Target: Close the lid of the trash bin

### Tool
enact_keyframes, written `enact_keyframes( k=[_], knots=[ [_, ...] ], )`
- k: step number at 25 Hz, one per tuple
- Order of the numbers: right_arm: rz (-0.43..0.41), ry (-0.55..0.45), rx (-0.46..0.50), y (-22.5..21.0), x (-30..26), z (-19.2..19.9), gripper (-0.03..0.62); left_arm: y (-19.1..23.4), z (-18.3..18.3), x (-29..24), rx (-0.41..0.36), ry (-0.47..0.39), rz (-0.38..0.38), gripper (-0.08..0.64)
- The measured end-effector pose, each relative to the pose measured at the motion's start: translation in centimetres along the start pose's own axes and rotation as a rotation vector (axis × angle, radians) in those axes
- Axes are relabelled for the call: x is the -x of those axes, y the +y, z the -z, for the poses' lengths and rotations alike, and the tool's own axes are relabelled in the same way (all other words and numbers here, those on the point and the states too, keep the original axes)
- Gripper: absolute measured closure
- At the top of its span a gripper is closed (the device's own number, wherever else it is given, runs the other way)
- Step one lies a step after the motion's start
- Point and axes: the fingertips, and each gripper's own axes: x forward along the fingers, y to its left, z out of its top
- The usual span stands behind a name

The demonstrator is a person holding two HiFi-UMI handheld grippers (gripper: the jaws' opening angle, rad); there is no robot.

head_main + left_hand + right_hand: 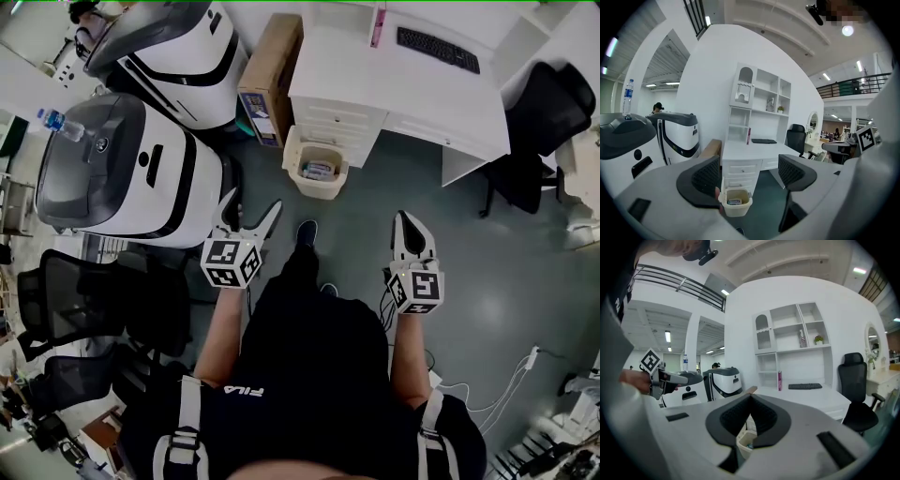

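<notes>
A small cream trash bin (317, 161) stands on the floor against the white drawer unit, its top open and some rubbish showing inside; I cannot make out its lid. Both grippers hover above the floor, well short of it. My left gripper (253, 202) is open and empty; in the left gripper view the bin (736, 202) shows low between its fingers (705, 177). My right gripper (408, 221) is shut on nothing. In the right gripper view the closed right gripper (750, 404) partly covers the bin (745, 442).
A white desk (394, 89) with a keyboard (438, 49) is behind the bin, and a cardboard box (270, 80) leans to its left. Two large white machines (122, 173) fill the left. Black office chairs (544, 122) and cables (487, 394) are to the right.
</notes>
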Motion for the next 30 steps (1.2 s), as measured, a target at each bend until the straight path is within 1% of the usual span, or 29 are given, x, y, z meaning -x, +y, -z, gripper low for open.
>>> enact_keyframes(
  k=[3, 7, 10, 14, 18, 22, 26, 30],
  knots=[
    [-0.006, 0.027, -0.013, -0.1, -2.0, 0.4, 0.588, 0.8, -0.2, -2.1, -0.004, 0.016, 0.015, 0.163],
    [-0.036, 0.054, -0.017, 0.3, -5.2, 1.3, 0.588, 2.3, 0.2, -4.2, 0.005, 0.041, 0.004, 0.163],
    [-0.031, 0.065, -0.031, -0.4, -7.1, 1.8, 0.589, 2.8, 0.8, -5.8, 0.010, 0.062, 0.013, 0.163],
    [-0.050, 0.089, -0.029, -0.5, -10.5, 2.7, 0.589, 4.2, 2.1, -8.1, 0.023, 0.091, 0.015, 0.163],
    [-0.064, 0.134, -0.035, -0.2, -13.1, 4.0, 0.588, 5.8, 4.0, -10.8, 0.037, 0.149, 0.010, 0.163],
    [-0.090, 0.172, -0.031, -0.4, -16.5, 5.3, 0.589, 7.5, 5.2, -14.4, 0.052, 0.177, 0.012, 0.163],
    [-0.091, 0.191, -0.057, -1.3, -19.8, 8.1, 0.589, 9.3, 7.1, -19.2, 0.052, 0.218, 0.031, 0.163],
    [-0.101, 0.225, -0.050, -1.3, -23.5, 11.6, 0.589, 11.2, 10.5, -23.5, 0.059, 0.267, 0.049, 0.163]
  ],
)
